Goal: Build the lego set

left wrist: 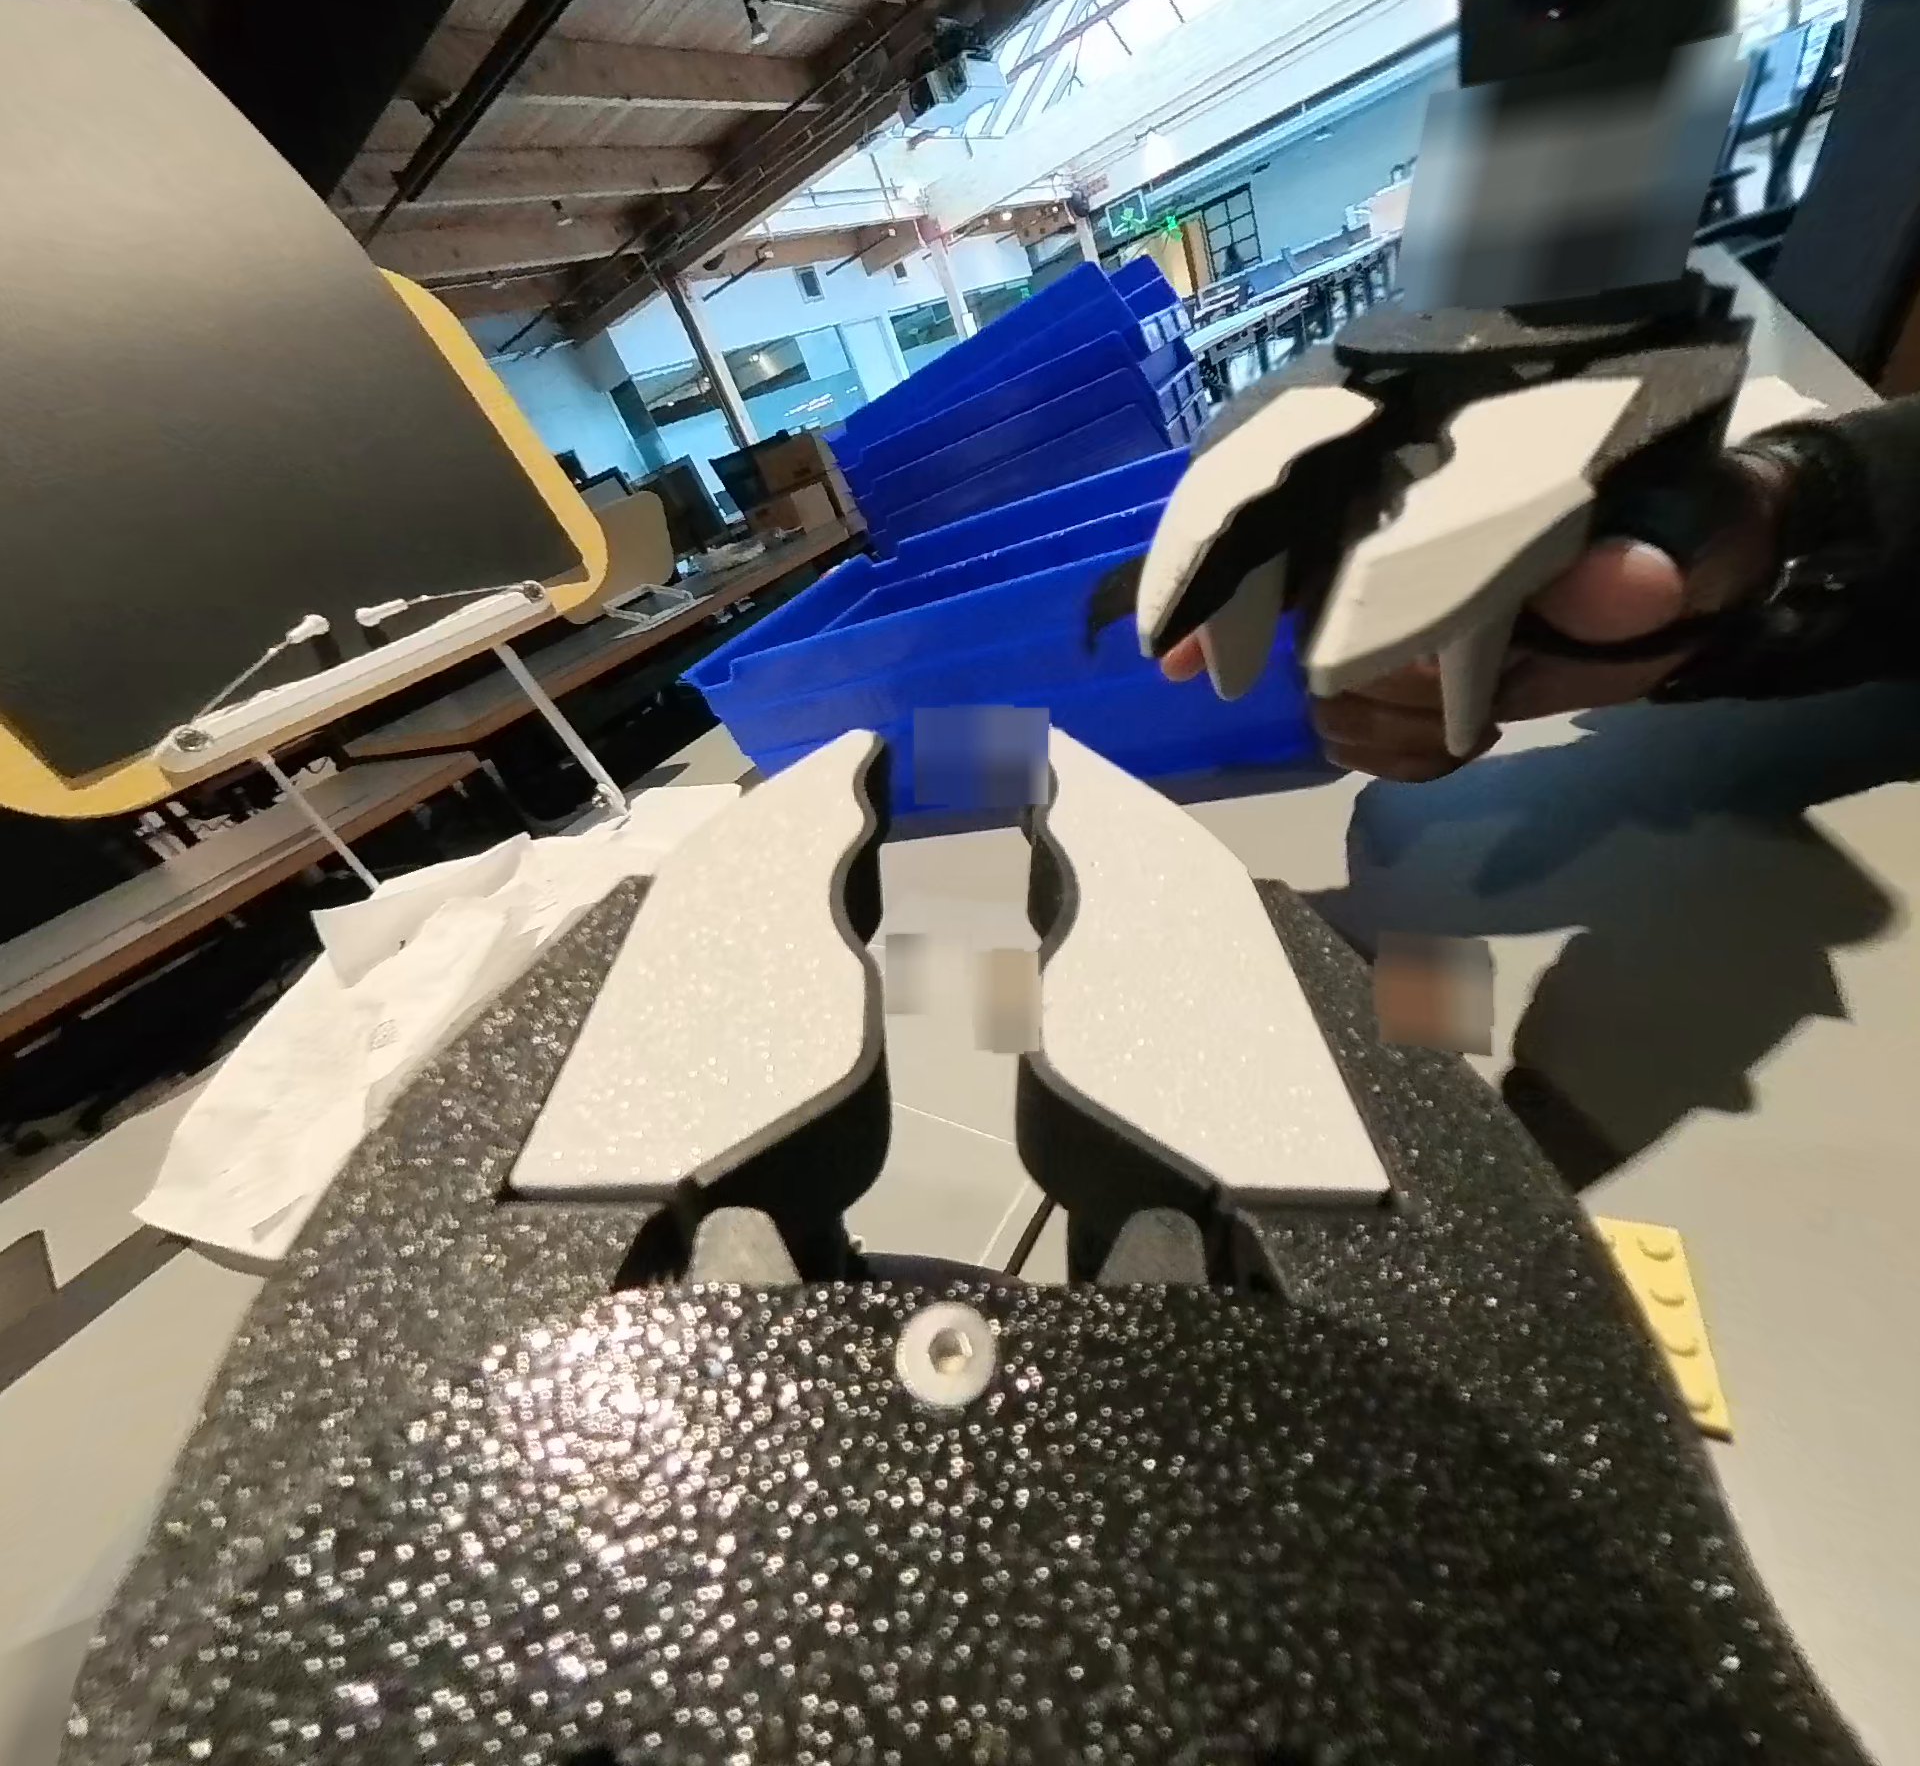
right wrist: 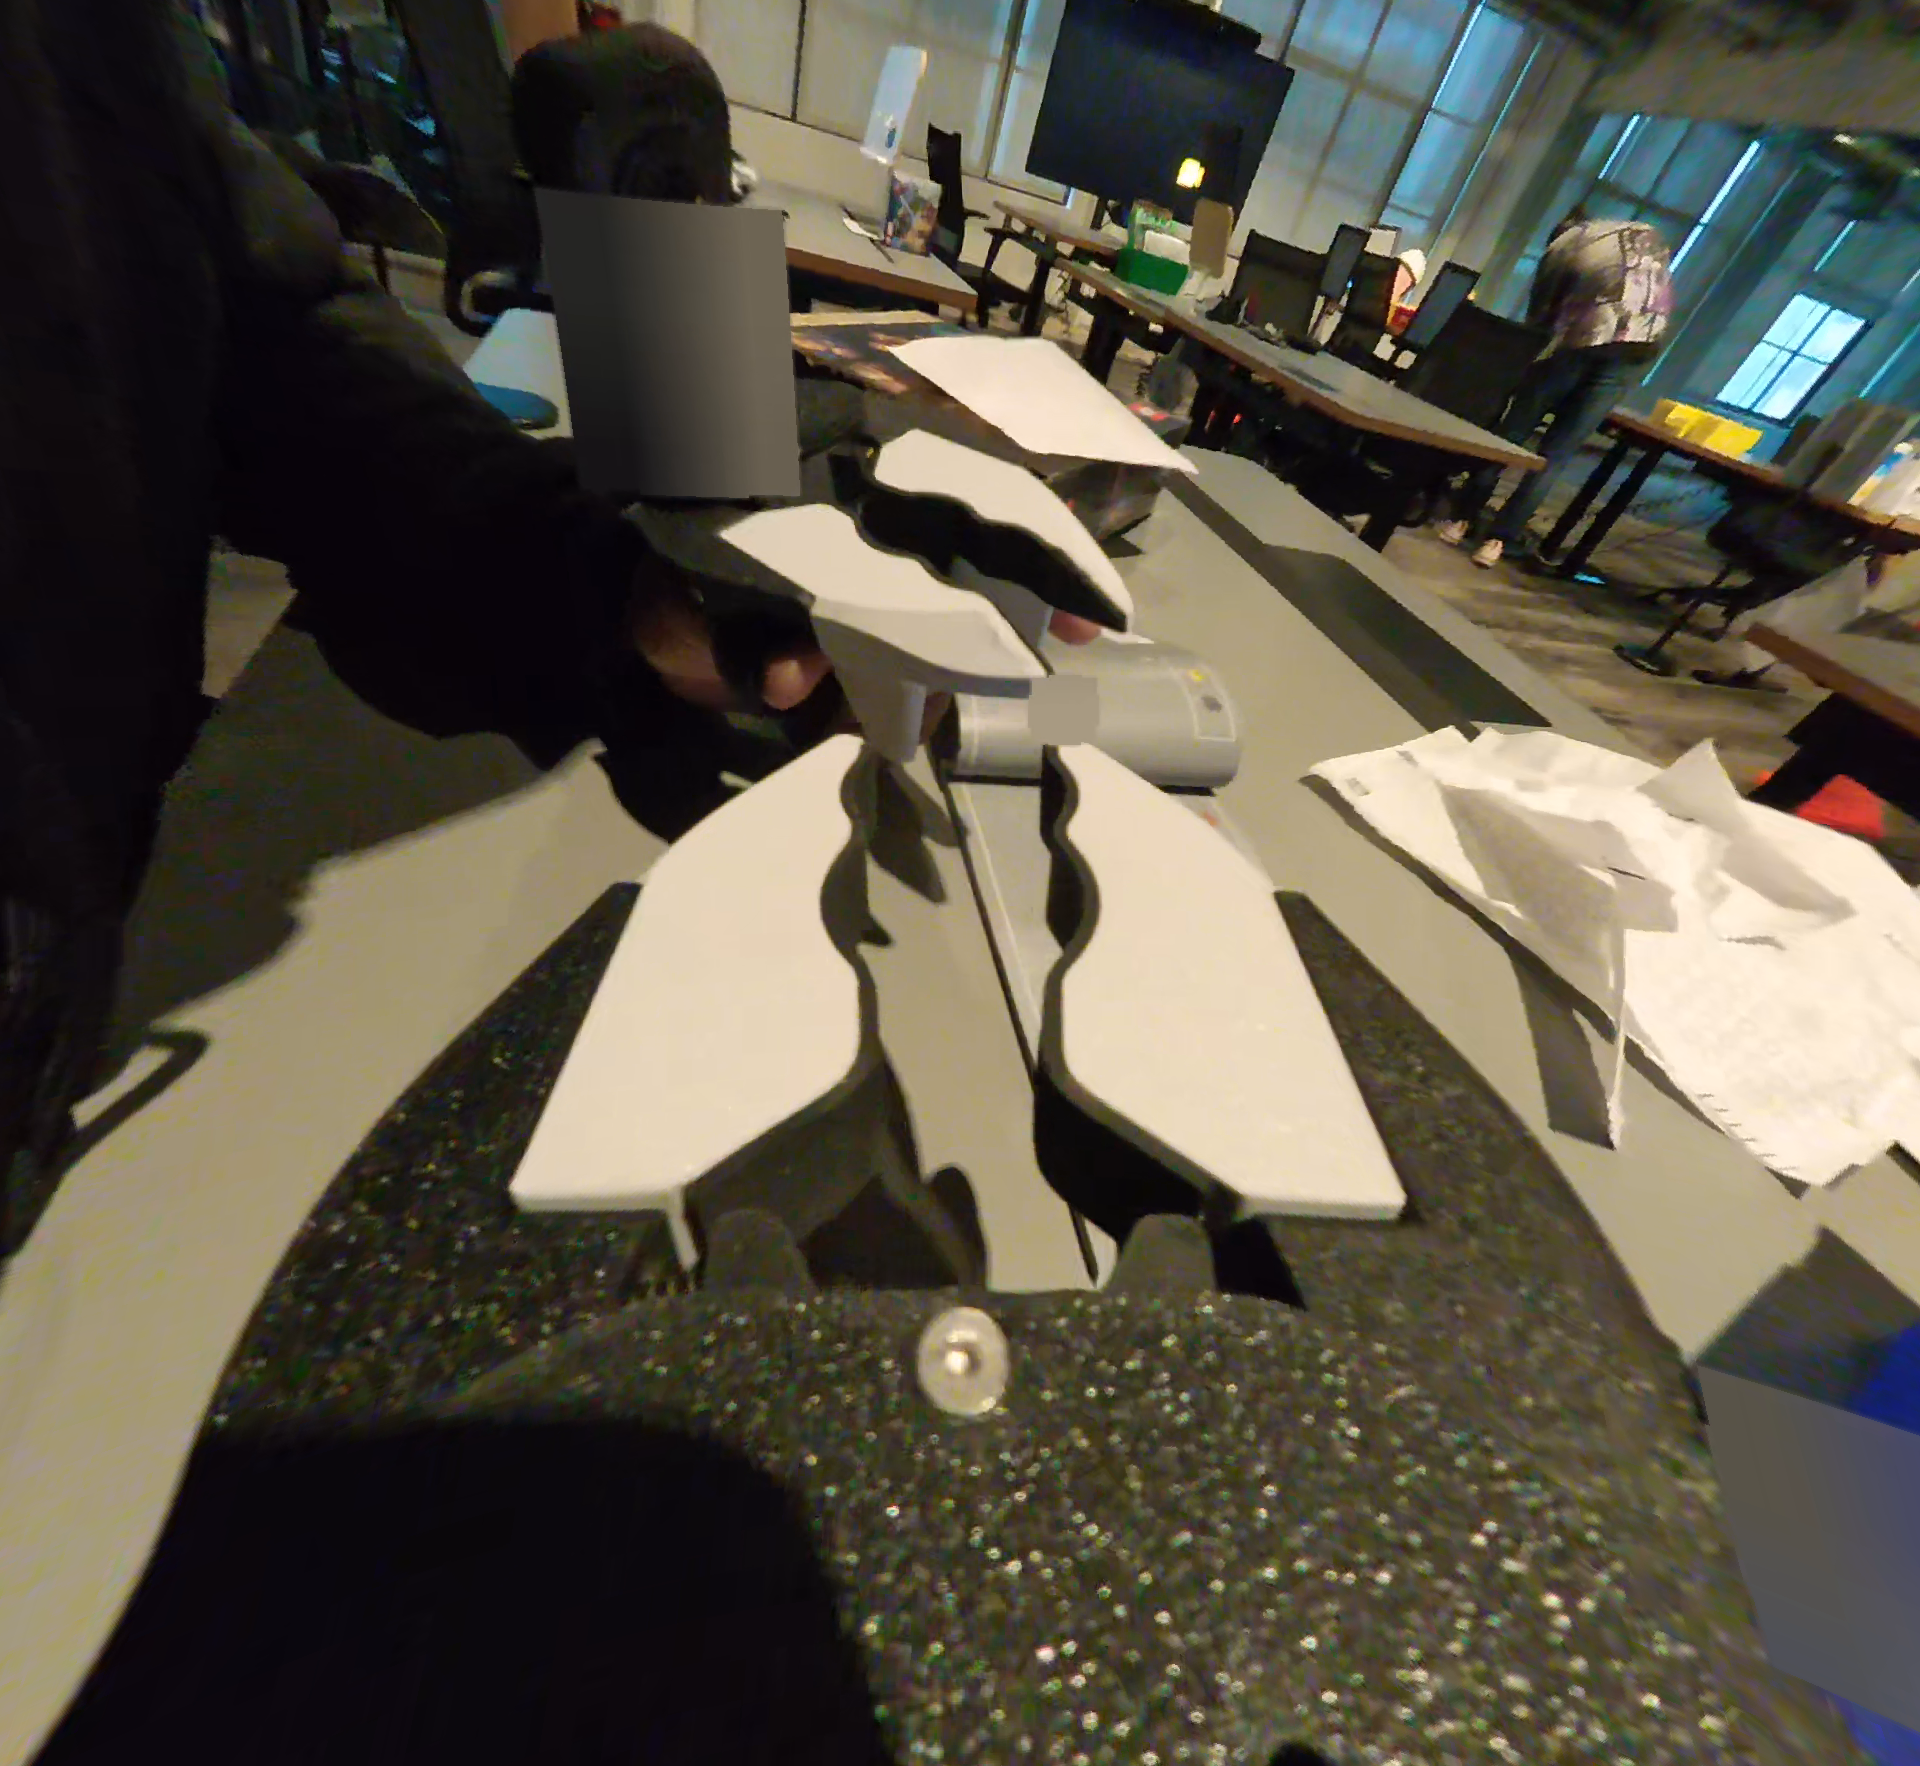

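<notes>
My left gripper [left wrist: 961, 781] is open and empty, held over the grey table [left wrist: 1714, 1145]. A pale yellow lego plate [left wrist: 1662, 1332] lies flat on the table by its right side, partly hidden behind the gripper body. My right gripper [right wrist: 956, 766] is open and empty too. Each gripper shows in the other's view, held in a hand: the right one [left wrist: 1236, 667] up and to the right, the left one [right wrist: 1081, 641] just beyond my right fingertips. The two grippers face each other, close together.
Stacked blue bins [left wrist: 987, 594] stand at the table's far side. Crumpled white bags and papers [left wrist: 364, 1020] [right wrist: 1662, 937] lie beside them. A dark panel on a white stand [left wrist: 208, 366] is at the left. A grey rounded package [right wrist: 1122, 708] lies ahead. A person [right wrist: 1590, 334] stands far off. The left gripper's tips are roughly 5 centimeters from the right gripper's.
</notes>
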`<state>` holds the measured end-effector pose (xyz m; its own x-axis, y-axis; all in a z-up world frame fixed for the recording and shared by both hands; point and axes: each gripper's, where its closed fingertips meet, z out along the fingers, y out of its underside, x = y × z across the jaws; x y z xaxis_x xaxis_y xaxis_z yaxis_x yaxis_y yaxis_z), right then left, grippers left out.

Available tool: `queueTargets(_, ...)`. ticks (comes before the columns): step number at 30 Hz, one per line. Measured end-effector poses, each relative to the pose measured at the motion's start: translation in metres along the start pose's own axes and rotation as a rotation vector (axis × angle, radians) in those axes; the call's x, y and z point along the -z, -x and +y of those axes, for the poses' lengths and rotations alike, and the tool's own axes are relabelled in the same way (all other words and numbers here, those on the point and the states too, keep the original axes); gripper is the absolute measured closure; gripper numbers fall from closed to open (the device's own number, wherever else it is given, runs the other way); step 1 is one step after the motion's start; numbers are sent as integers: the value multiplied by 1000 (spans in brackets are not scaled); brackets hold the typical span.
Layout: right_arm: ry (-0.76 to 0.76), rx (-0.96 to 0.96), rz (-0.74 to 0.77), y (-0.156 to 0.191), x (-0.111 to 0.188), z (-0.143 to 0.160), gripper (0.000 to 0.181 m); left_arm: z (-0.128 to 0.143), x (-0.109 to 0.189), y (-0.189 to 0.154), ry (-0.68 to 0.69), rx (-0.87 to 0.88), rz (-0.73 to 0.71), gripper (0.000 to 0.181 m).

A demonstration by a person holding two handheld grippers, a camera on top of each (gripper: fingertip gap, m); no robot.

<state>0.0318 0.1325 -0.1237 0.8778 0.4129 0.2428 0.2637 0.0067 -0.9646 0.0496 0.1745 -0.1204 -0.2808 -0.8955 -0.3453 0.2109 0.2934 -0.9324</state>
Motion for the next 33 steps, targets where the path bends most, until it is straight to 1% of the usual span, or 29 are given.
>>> queueTargets(4,-25,-36,15,-5,11,-1,140,3,-1,-4,9,16,21,158)
queueTargets(7,-45,-66,41,-10,20,-3,136,6,-2,-7,22,7,39,158)
queueTargets(12,-64,-139,114,-23,44,0,137,4,-2,-5,5,39,49,159)
queueTargets(14,-62,-141,136,-25,56,5,141,3,-3,-4,-5,71,56,159)
queueTargets(18,-102,-167,99,-17,73,7,146,4,-7,-3,-5,96,72,161)
queueTargets(21,-106,-173,56,-7,74,5,144,5,-9,0,-4,109,65,161)
queueTargets(24,-157,-154,11,3,76,-9,145,5,-10,2,-1,117,56,162)
queueTargets(26,-229,-144,-24,5,85,-26,148,6,-10,3,-1,117,54,162)
queueTargets(27,-254,-143,-38,1,93,-35,150,6,-10,4,-2,116,51,162)
queueTargets(29,-257,-111,14,-29,118,-53,151,6,-11,5,-1,113,44,162)
queueTargets(30,-226,-99,34,-48,130,-59,151,6,-10,5,-3,109,45,162)
queueTargets(31,-163,-99,65,-71,139,-58,150,6,-10,4,-4,99,47,162)
queueTargets(33,-34,-87,182,-123,152,-46,147,7,-8,1,5,71,52,162)
